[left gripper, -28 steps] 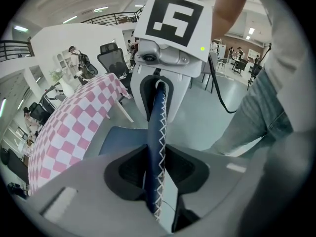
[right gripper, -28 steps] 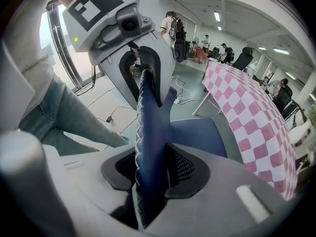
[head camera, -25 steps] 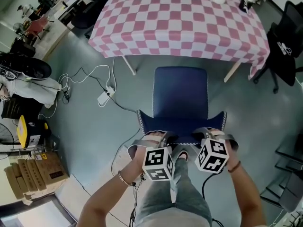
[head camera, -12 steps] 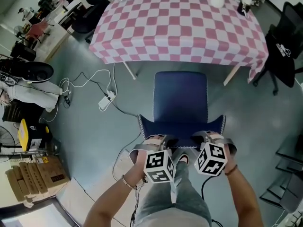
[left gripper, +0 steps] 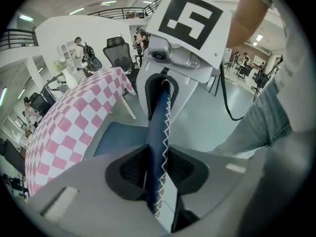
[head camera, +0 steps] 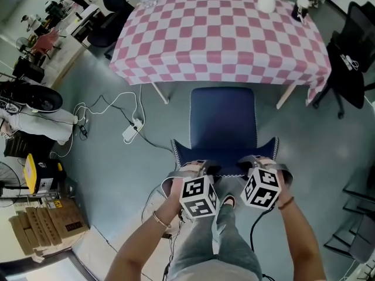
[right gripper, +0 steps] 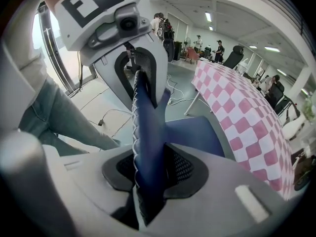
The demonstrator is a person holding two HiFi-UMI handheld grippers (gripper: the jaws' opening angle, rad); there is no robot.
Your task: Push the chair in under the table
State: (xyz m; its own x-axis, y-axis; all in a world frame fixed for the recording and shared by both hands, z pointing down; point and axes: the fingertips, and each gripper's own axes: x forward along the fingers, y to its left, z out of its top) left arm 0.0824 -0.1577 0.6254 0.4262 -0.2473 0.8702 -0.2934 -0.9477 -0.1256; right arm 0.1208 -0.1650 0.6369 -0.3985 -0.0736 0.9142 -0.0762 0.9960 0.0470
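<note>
Floor [head camera: 316, 139]: grey, lying under everything, with white cables trailing across it at the left of the head view.
Table [head camera: 222, 34]: standing at the top of the head view, wearing a pink-and-white checked cloth that is hanging over its edges; 2 pale legs are showing below the near hem.
Chair [head camera: 222, 122]: blue, standing on the floor between those 2 legs, facing the table; the front of its seat is sitting just at the cloth's near hem, while the rest of the seat and the back are standing out in the open, on the person's side.
Person [head camera: 214, 239]: standing right behind the chair in jeans, both forearms reaching forward.
Left tongs [head camera: 196, 170]: gripping the top edge of the chair's back near its left end, both pads pressing on the blue fabric.
Right tongs [head camera: 258, 165]: gripping the same top edge near its right end, pads pressing on the fabric.
Power strip [head camera: 130, 132]: lying on the floor left of the chair.
Vase [head camera: 266, 2]: white, standing on the table's far right part.
</note>
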